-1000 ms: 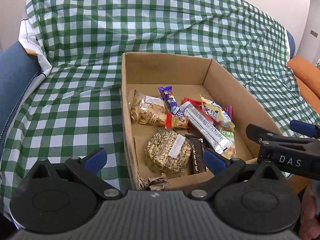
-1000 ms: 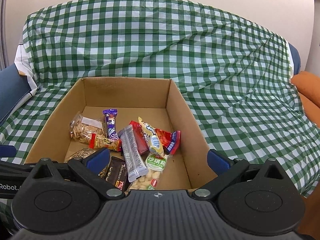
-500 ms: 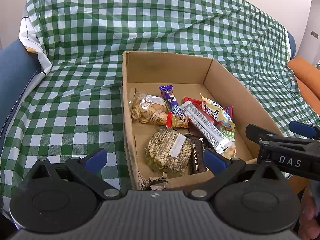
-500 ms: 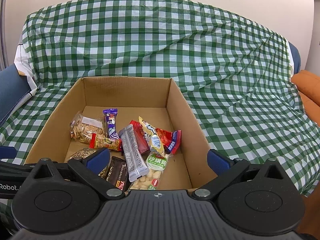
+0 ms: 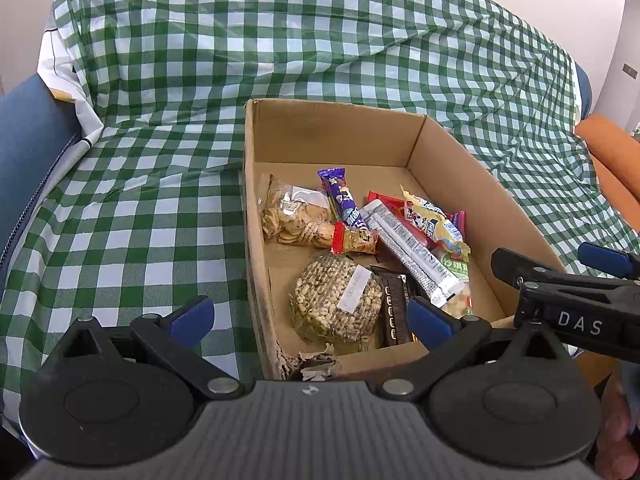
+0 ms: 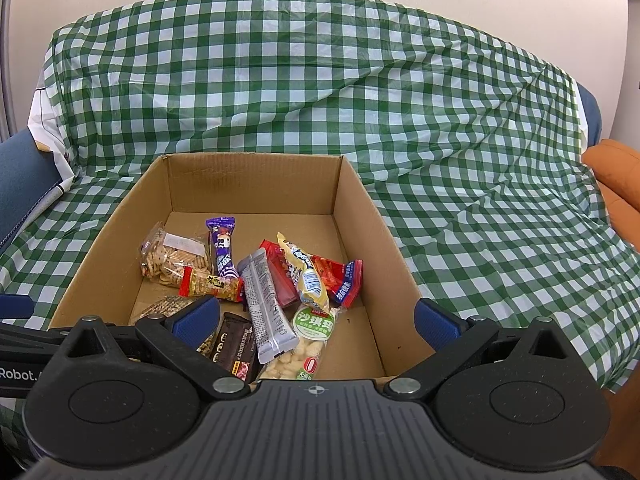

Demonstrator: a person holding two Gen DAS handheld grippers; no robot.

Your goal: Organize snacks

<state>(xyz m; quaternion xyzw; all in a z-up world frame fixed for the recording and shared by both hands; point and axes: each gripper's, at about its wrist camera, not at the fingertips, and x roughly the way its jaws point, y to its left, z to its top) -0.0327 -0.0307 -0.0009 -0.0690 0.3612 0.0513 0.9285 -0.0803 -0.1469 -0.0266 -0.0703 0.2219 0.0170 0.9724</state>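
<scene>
Right wrist: snacks lie beyond spread jaws, untouched.

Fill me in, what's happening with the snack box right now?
A person holds two grippers at the near edge of an open cardboard box on a green checked cloth. The left gripper and right gripper both hover with jaws open, holding nothing. The snacks lie loose in the box, among them a purple bar and a silver wrapper.

Open-topped cardboard box, bare floor at its far end (snacks crowding the near half).
</scene>
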